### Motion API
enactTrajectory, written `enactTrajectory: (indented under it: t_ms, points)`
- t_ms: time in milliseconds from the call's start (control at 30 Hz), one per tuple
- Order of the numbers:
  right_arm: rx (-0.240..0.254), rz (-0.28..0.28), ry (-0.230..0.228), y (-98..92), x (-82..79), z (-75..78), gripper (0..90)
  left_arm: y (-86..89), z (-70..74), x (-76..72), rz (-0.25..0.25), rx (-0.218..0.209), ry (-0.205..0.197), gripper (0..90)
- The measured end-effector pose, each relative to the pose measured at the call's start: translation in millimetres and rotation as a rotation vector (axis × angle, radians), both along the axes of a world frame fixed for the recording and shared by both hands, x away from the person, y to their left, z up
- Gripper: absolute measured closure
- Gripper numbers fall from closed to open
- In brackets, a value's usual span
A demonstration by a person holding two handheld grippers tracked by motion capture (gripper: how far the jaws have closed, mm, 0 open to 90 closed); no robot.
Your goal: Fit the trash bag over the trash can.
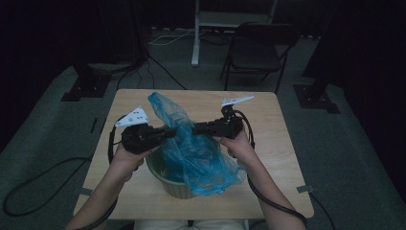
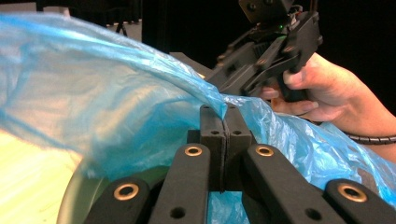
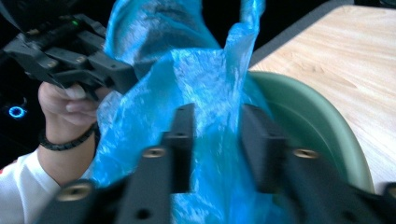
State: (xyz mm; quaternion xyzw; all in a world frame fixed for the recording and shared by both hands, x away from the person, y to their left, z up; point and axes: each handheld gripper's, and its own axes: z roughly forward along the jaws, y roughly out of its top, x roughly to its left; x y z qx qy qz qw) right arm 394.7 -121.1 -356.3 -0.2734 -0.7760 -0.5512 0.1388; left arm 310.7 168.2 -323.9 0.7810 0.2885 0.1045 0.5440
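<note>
From above, we see a green bowl (image 1: 174, 184) standing near the front edge of the wooden surface (image 1: 268, 124), with a blue plastic bag (image 1: 191, 153) partly stuffed into it and spilling over its right rim. The upper part of the bag rises out of the bowl and stretches back toward the far left. Our left gripper (image 1: 173, 132) and right gripper (image 1: 195, 128) meet tip to tip over the bowl, both at the bag's upper edge. A folding chair (image 1: 258, 50) stands on the floor beyond the surface.

Along the left gripper (image 2: 226, 122), we find its jaws pressed together with a fold of the blue bag (image 2: 107, 98) pinched between the pads. The film billows away to the left and drapes down to the right. Just behind it the right gripper (image 2: 233, 81) hangs in a hand (image 2: 327, 91), close to the same edge of the bag. A pale green curve of the bowl (image 2: 70, 200) shows at the lower left.

Along the right gripper (image 3: 217, 140), the picture is blurred. Its jaws stand apart with the bag (image 3: 205, 84) between them, and we cannot tell whether the pads press on the film. The bowl's (image 3: 317, 126) rim curves at the right, the bag lying inside it, and the left gripper (image 3: 133, 81) holds the bag's upper left.
</note>
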Motion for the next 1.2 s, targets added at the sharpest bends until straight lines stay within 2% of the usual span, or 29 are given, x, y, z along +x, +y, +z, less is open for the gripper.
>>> enactTrajectory:
  t_ms: [33, 100, 167, 333, 467, 500, 567, 633, 667, 700, 800, 967, 1000, 1067, 1167, 1200]
  points:
    - [0.004, -0.001, 0.002, -1.7, 0.0, -0.6, 90.0, 2.5, -0.1, -1.6, 0.0, -0.008, 0.002, 90.0]
    - [0.015, -0.026, 0.009, -7.4, -0.1, -1.1, 90.0, 4.8, 0.1, -3.5, -0.007, -0.011, 0.0, 90.0]
    - [-0.005, -0.06, -0.023, -12.7, -2.0, 0.3, 90.0, 5.8, 0.2, -4.5, -0.003, -0.006, -0.001, 90.0]
    - [-0.016, -0.118, -0.047, -28.4, -5.4, 5.2, 90.0, 14.1, -0.4, -6.4, 0.014, 0.014, -0.001, 90.0]
    - [-0.083, -0.217, -0.096, -51.0, -6.0, 12.0, 90.0, 33.6, 0.7, -9.9, 0.046, 0.02, 0.0, 90.0]
    - [-0.093, -0.24, -0.106, -57.8, -5.8, 12.9, 90.0, 33.6, 0.7, -9.9, 0.046, 0.02, 0.0, 90.0]
    - [-0.086, -0.28, -0.103, -72.0, -5.4, 14.1, 90.0, 46.9, 2.9, -13.8, 0.065, 0.021, -0.002, 90.0]
    - [-0.1, -0.32, -0.115, -83.8, -5.7, 15.0, 90.0, 55.3, 3.9, -15.6, 0.082, 0.021, -0.004, 90.0]
    - [-0.1, -0.32, -0.115, -83.8, -5.7, 15.0, 90.0, 55.3, 3.9, -15.6, 0.082, 0.021, -0.004, 90.0]
    - [-0.107, -0.345, -0.113, -93.7, -5.3, 14.7, 90.0, 62.2, 4.0, -16.4, 0.098, 0.019, -0.002, 90.0]
    - [-0.118, -0.376, -0.109, -102.2, -3.3, 13.4, 90.0, 66.7, 3.2, -15.8, 0.109, 0.02, 0.003, 90.0]
    - [-0.125, -0.369, -0.095, -96.9, 2.6, 10.5, 90.0, 70.0, -1.3, -9.2, 0.123, 0.006, 0.022, 88.9]
    - [-0.13, -0.352, -0.095, -89.3, 4.6, 9.9, 90.0, 69.8, -2.5, -6.7, 0.118, -0.008, 0.03, 85.1]
    - [-0.14, -0.344, -0.099, -81.4, 5.8, 10.5, 90.0, 69.1, -3.2, -4.6, 0.129, -0.005, 0.024, 84.5]
    - [-0.148, -0.336, -0.104, -74.0, 7.9, 11.7, 90.0, 69.6, -3.2, -0.3, 0.151, -0.012, 0.022, 71.4]
    - [-0.151, -0.338, -0.109, -67.5, 10.3, 13.9, 84.6, 70.7, -2.3, 4.6, 0.171, -0.025, 0.021, 65.9]
